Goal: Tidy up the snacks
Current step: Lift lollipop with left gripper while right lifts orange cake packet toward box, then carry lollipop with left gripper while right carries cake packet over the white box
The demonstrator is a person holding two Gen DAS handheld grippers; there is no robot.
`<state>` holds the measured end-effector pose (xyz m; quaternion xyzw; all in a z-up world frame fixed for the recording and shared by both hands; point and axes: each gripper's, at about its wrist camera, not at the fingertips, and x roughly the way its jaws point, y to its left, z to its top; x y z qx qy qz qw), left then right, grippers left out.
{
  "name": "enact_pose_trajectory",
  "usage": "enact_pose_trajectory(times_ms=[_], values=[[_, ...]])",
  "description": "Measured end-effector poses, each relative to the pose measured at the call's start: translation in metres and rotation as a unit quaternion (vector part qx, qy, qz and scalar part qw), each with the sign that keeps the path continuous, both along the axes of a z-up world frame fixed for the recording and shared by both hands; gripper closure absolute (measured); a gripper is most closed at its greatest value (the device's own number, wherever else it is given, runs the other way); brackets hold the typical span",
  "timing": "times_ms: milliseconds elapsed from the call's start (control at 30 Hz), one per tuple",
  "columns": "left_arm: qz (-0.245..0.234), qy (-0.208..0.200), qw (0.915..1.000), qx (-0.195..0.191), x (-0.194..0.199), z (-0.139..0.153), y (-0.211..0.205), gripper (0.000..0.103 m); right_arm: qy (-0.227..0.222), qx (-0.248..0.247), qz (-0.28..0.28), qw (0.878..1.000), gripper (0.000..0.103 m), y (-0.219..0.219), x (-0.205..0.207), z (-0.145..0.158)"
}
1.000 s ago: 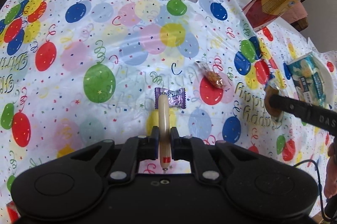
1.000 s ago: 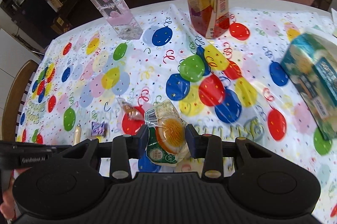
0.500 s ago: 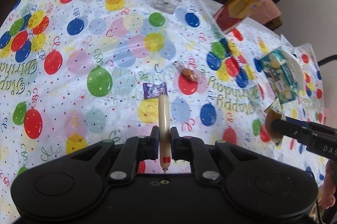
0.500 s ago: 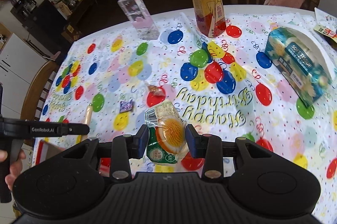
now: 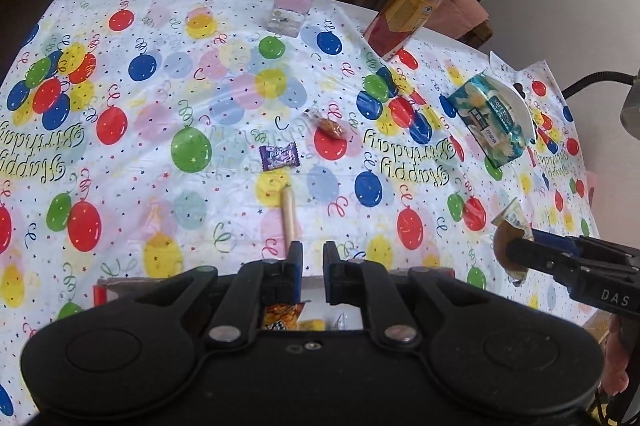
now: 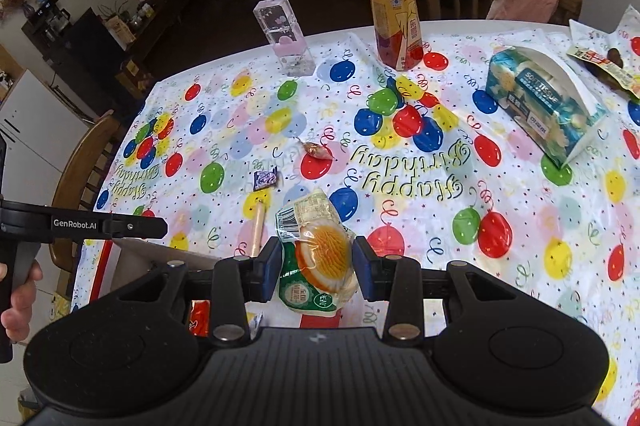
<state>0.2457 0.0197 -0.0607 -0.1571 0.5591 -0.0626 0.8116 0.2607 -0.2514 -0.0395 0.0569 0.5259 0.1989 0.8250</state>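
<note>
With the left tool [image 5: 307, 258] open, its sausage stick [image 5: 288, 216] beside the left finger, the right tool [image 6: 316, 262] gripping the packaged cake [image 6: 318, 258] should centre over the box [image 6: 200, 314] below before releasing.

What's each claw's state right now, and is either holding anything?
Left claw: open, holding nothing; the sausage stick lies against its left finger, unclamped.
Right claw: closed on the packaged pastry.
</note>
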Motion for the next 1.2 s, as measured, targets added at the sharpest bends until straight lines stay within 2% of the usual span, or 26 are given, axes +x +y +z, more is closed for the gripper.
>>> enact_pose_trajectory(times_ms=[300,433,633,767,800,833,900,1000,1100,1200], values=[[-0.024,0.012,0.9994,0.023,0.022,-0.019,-0.016,0.095,-0.002,0.003,-0.010,1.000,0.066,-0.012,-0.002,-0.004],[-0.019,0.035,0.9989,0.025,0.039,-0.037,-0.022,0.094,0.004,0.005,-0.010,1.000,0.066,-0.022,0.008,-0.013],[-0.015,0.064,0.9966,0.049,0.064,-0.061,-0.032,0.090,0.018,0.016,-0.005,1.000,0.066,-0.033,0.030,-0.031],[-0.008,0.082,0.9949,0.058,0.077,-0.076,-0.034,0.073,0.029,0.021,0.001,0.999,0.066,-0.038,0.044,-0.043],[-0.005,0.086,0.9944,0.062,0.080,-0.080,-0.034,0.061,0.032,0.022,0.003,0.999,0.066,-0.039,0.047,-0.045],[-0.002,0.091,0.9937,0.066,0.084,-0.083,-0.034,0.044,0.034,0.023,0.004,0.999,0.066,-0.040,0.051,-0.048],[0.002,0.092,0.9926,0.079,0.088,-0.088,-0.036,0.030,0.038,0.025,0.007,0.999,0.066,-0.041,0.057,-0.053],[0.001,0.102,0.9908,0.089,0.096,-0.096,-0.039,0.029,0.046,0.027,0.011,0.999,0.066,-0.042,0.066,-0.062],[0.003,0.111,0.9899,0.088,0.102,-0.105,-0.044,0.032,0.054,0.029,0.016,0.998,0.066,-0.041,0.072,-0.070],[-0.001,0.123,0.9881,0.092,0.104,-0.113,-0.050,0.048,0.060,0.033,0.021,0.997,0.066,-0.039,0.076,-0.077]])
